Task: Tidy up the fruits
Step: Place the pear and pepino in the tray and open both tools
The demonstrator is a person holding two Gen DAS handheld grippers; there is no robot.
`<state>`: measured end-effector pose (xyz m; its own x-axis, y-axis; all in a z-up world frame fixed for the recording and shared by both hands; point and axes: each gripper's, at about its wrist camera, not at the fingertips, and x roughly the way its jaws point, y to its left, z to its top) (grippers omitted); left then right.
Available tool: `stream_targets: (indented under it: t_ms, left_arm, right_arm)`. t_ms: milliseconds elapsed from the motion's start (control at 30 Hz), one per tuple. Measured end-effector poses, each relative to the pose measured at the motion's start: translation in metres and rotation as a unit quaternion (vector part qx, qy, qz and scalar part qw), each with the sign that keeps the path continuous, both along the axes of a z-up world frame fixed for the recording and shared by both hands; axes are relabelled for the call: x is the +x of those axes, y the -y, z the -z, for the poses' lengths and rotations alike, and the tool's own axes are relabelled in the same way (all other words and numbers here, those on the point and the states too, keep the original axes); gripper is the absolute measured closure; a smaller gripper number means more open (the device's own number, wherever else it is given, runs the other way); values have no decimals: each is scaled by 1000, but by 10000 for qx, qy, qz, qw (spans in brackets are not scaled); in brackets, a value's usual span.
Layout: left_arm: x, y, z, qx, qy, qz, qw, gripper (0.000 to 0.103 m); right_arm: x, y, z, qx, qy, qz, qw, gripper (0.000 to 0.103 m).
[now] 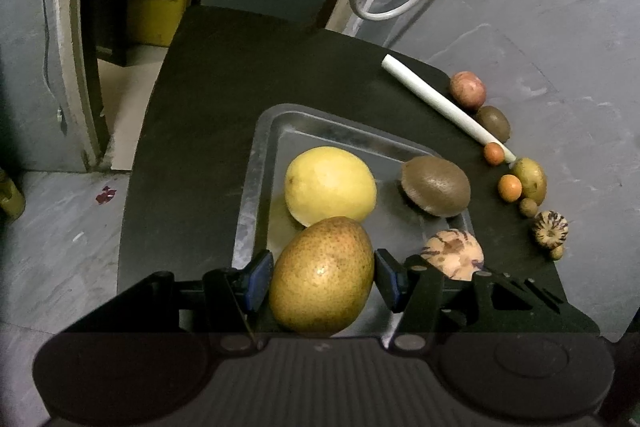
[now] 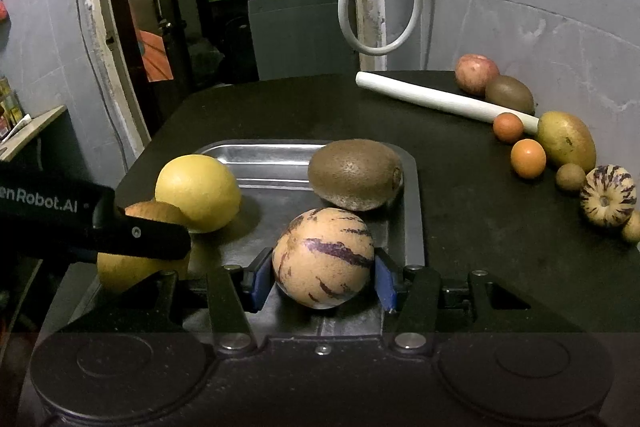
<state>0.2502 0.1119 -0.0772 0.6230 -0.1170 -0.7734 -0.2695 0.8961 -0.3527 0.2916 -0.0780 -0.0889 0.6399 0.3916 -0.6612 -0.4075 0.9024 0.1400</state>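
Low in the frame, my left tool (image 1: 323,277) is clamped on a speckled pear (image 1: 322,275); my right tool (image 2: 323,277) grips a striped melon (image 2: 324,258). Both sit over the steel tray (image 1: 256,163), already holding a lemon (image 1: 330,185) and kiwi (image 1: 436,185). Loose fruits (image 2: 528,158) remain on the table (image 1: 208,99), right.

The right gripper (image 2: 323,277) is bracketing a striped melon (image 2: 323,258) (pads touching its sides), a kiwi (image 2: 355,174) sitting just beyond.
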Motion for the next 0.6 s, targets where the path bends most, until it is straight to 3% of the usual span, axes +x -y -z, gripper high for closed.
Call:
stream_targets:
  t_ms: [167, 267, 333, 433, 600]
  left_arm:
    - [1, -1, 0, -10, -27, -59, 10000, 43]
    - [1, -1, 0, -37, -68, -68, 9999, 42]
    - [0, -1, -2, -109, -78, -19, 9999, 31]
    - [-4, 2, -11, -35, 8, 88, 10000, 24]
    - [-16, 4, -26, -14, 133, 226, 9997, 18]
  right_arm:
    - [0, 1, 0, -7, -26, -11, 10000, 48]
    - [-3, 2, -2, 2, -16, -72, 10000, 34]
    - [-7, 3, -3, -14, -10, -113, 9999, 29]
    - [-18, 5, -9, -35, 102, -132, 9999, 23]
    - [-38, 12, -23, -40, 207, -31, 9998, 17]
